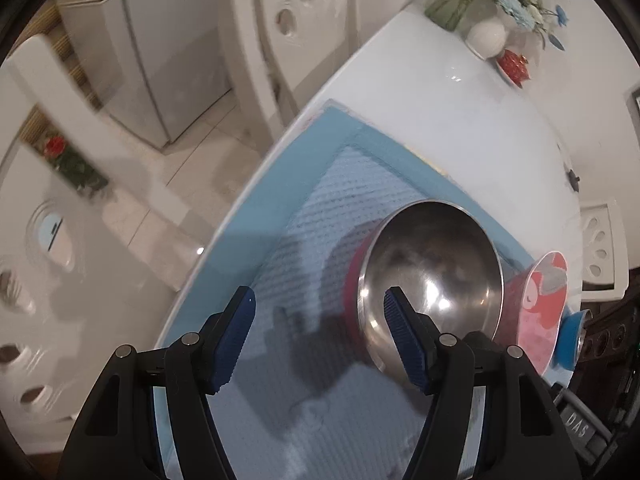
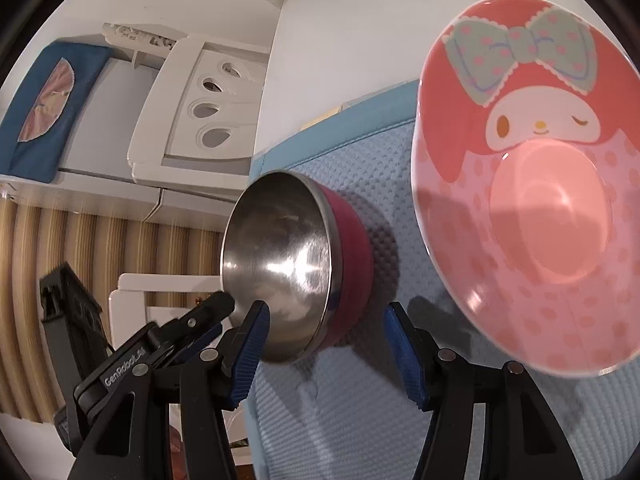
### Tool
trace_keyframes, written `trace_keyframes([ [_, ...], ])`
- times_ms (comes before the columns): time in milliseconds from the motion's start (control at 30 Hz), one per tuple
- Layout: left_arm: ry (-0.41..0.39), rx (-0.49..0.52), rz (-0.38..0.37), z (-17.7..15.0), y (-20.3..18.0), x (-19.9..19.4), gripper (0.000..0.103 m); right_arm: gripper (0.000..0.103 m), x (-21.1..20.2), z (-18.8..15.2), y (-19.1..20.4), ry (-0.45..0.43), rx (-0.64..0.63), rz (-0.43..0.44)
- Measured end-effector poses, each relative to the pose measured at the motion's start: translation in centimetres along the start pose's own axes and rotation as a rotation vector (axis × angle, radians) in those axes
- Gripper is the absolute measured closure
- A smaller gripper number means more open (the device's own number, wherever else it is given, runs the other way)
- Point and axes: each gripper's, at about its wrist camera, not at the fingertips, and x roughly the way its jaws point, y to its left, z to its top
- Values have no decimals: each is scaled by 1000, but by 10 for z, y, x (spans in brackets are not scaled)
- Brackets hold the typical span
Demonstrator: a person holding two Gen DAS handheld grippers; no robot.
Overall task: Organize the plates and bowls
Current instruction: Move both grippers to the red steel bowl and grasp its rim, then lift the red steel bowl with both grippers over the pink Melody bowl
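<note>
Left wrist: left gripper (image 1: pixel 320 332) fingers half open, empty, over the blue mat (image 1: pixel 280 216) near the table (image 1: pixel 460 112) edge; steel bowl (image 1: pixel 432 280) beside, unstacked.

Right wrist: right gripper (image 2: pixel 326 350) fingers half open, empty; pink plate (image 2: pixel 528 216) apart from bowl. Sorting hardly begun.

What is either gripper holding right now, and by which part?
Nothing is held. The left gripper and right gripper both stand open over the blue mat, short of the steel bowl, with only mat between their fingers.
</note>
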Motion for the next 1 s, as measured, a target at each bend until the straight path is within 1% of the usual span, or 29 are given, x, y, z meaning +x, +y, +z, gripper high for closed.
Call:
trace_keyframes([
  [33,5,5,-11,1,-3,4,39,47,2,2,1,-1,-7,-11],
  [67,5,9,-13,1,-6,7,42,48,5,3,2,-1,-11,-18],
  [100,7,17,-13,1,-9,10,51,51,7,4,2,3,-17,-23],
  [167,18,28,-13,2,-14,15,62,52,12,6,3,11,-23,-34],
  [233,20,36,-13,2,-17,19,65,54,17,7,3,17,-38,-59],
  [300,21,45,-9,4,-20,24,74,57,21,7,2,27,-43,-67],
  [333,22,54,-5,4,-22,27,77,58,23,8,2,31,-45,-68],
  [367,24,60,-5,4,-22,28,82,63,25,8,2,36,-47,-74],
  [400,25,65,-5,5,-24,30,87,65,28,8,2,40,-55,-85],
  [433,26,71,1,4,-25,32,89,66,29,9,2,42,-63,-90],
  [467,27,76,5,4,-25,34,90,70,30,9,3,42,-71,-93],
  [600,17,81,7,2,-27,33,91,74,34,8,4,41,-92,-125],
  [667,17,72,8,2,-25,30,91,75,34,9,4,40,-90,-123],
  [800,10,76,9,1,-27,25,91,76,29,9,2,45,-77,-100],
  [1000,-10,63,4,-4,-29,10,91,76,16,7,11,31,-88,-97],
])
